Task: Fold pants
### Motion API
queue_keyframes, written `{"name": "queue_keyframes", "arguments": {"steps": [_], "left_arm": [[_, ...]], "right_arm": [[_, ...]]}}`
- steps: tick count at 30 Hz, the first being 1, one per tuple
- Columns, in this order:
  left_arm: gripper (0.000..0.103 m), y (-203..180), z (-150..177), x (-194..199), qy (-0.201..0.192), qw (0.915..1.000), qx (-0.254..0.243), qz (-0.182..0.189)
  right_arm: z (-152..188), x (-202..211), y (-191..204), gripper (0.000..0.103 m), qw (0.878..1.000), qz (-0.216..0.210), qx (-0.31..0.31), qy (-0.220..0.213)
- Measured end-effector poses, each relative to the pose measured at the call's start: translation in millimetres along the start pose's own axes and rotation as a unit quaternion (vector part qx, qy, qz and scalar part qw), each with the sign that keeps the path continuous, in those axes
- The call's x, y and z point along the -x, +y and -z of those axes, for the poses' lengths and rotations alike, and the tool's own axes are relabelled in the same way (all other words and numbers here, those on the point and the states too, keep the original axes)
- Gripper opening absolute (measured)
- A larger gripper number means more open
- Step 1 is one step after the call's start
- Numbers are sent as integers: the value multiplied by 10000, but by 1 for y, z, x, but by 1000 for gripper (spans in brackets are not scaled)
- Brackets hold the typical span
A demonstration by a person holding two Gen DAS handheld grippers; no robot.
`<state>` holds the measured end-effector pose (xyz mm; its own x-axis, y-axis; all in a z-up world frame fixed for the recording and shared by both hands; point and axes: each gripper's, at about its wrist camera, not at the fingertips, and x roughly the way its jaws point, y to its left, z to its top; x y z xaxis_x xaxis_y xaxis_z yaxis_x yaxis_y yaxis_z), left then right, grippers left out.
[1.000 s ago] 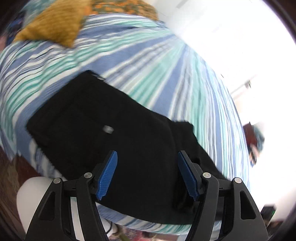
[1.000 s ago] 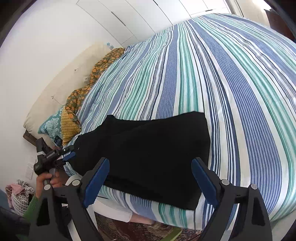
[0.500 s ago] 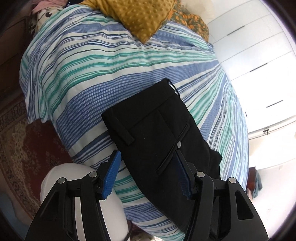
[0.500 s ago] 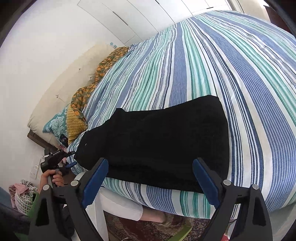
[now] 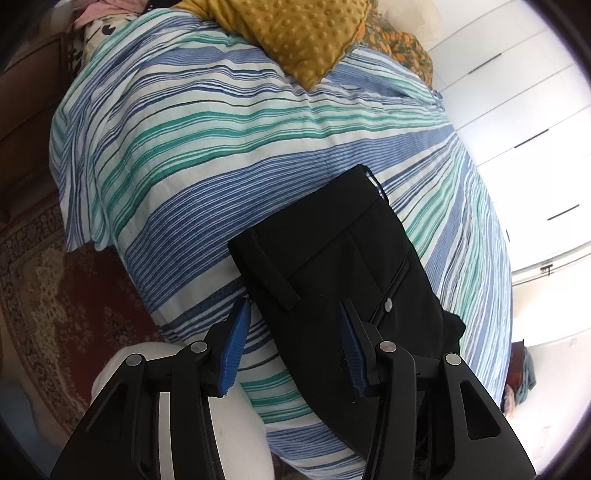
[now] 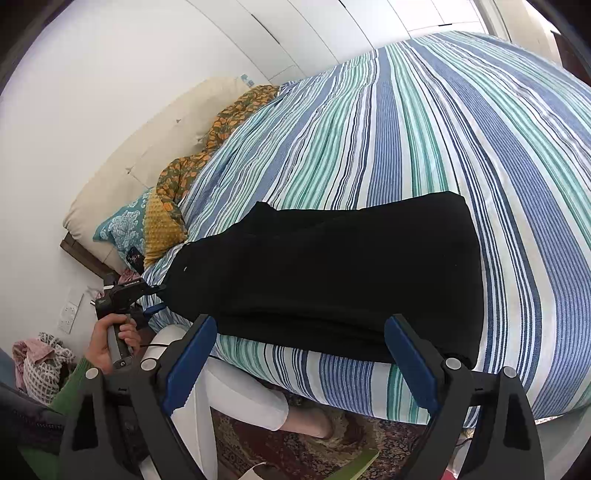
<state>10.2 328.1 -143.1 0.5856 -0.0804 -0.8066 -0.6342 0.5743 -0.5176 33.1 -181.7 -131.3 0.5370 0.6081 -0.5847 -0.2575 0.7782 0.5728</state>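
Note:
Black pants (image 5: 332,266) lie folded lengthwise along the near edge of the striped bed (image 5: 207,140), waistband toward the pillows. In the right wrist view the pants (image 6: 332,273) stretch from left to right across the bed edge. My left gripper (image 5: 295,332) is open and empty, hovering just off the waistband corner. It also shows in the right wrist view (image 6: 147,299), held beside the waistband end. My right gripper (image 6: 299,354) is open and empty, hovering off the bed edge in front of the leg end.
A mustard pillow (image 5: 306,33), a floral pillow (image 6: 207,147) and a cream headboard cushion (image 6: 155,147) sit at the head of the bed. A patterned rug (image 5: 40,295) covers the floor. The person's white-trousered leg (image 6: 236,391) stands against the bed edge. White wardrobes (image 5: 517,92) line the wall.
The left gripper has pulled back and swung toward the waistband end. The right gripper has drawn back slightly from the bed edge. Both stay open.

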Motion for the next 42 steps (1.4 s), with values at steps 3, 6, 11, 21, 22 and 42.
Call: {"name": "queue_keyframes", "arguments": {"steps": [3,6,11,21,22,42], "left_arm": [[14,-9,-2,5,-156,9995,-269,61],[10,-32,-8,20,-378,9925,-747,894],[12,-29,-27,-4,44,9925,-1089,556],[55,25,-11,-2,91,9991,-50,412],[55,24,-10,-8,153,9989,1,446],[22,41,-19,-51,228,9760,1429,1629]], "right_arm": [[2,-4,4,92,10000,-44,20,64],[4,-5,6,92,10000,-42,21,76],[4,-6,6,92,9999,-60,39,116],[12,-11,5,92,9997,-90,-4,243],[12,-12,6,92,9996,-103,17,260],[16,-24,19,92,9986,-213,172,446]]}}
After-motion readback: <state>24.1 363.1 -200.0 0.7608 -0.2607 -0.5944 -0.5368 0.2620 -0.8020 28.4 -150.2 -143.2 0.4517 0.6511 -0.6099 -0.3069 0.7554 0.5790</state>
